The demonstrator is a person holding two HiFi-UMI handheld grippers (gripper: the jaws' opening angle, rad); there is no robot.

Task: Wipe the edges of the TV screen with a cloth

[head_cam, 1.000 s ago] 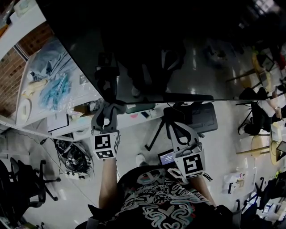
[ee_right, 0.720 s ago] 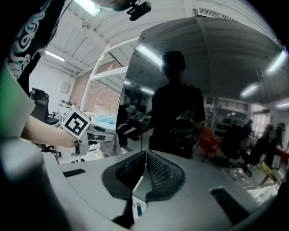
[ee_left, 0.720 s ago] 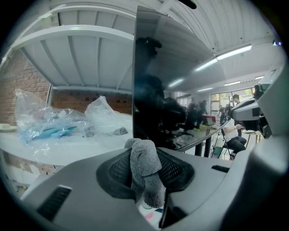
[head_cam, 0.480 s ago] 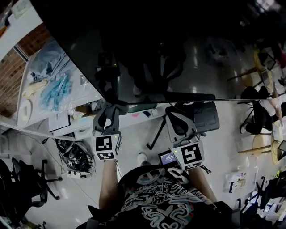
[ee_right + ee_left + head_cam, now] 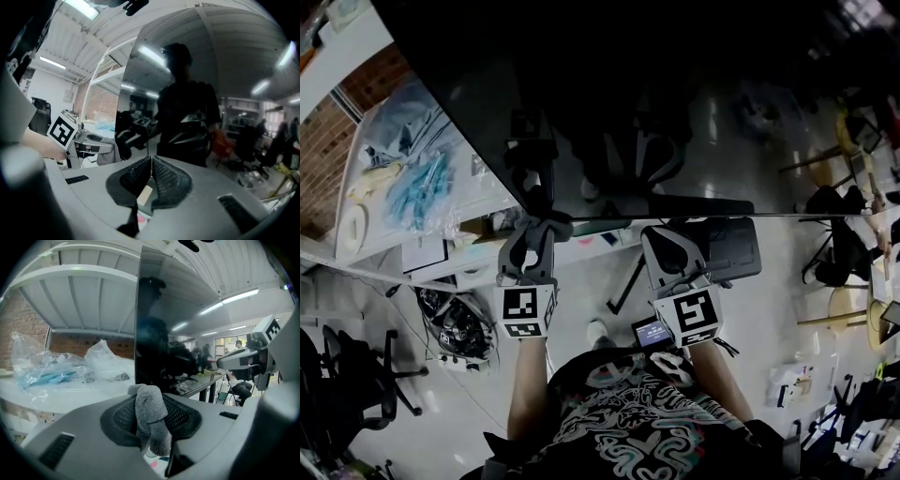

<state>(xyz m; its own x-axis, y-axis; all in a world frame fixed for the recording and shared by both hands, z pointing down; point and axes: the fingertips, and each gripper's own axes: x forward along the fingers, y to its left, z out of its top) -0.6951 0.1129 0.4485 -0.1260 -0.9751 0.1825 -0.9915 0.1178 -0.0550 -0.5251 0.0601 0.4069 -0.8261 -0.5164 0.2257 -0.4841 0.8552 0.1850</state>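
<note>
The dark TV screen [image 5: 675, 112] fills the top of the head view, and its bottom edge runs just above both grippers. My left gripper [image 5: 536, 227] is shut on a grey cloth [image 5: 549, 223] at the screen's lower left corner. In the left gripper view the cloth [image 5: 149, 411] sticks up between the pads, right by the TV's upright left edge [image 5: 138, 324]. My right gripper [image 5: 672, 236] sits just below the bottom edge, shut with nothing in it. Its pads [image 5: 159, 176] meet at the tips, facing the reflective screen [image 5: 197, 84].
A white table [image 5: 370, 122] to the left holds clear plastic bags with blue items [image 5: 417, 187]. A cable bundle [image 5: 455, 328] and a black office chair [image 5: 356, 375] stand on the floor at the left. Another chair [image 5: 727, 248] is below the TV.
My right gripper has moved up and left, closer to the TV's bottom edge. The left gripper with the cloth has barely shifted.
</note>
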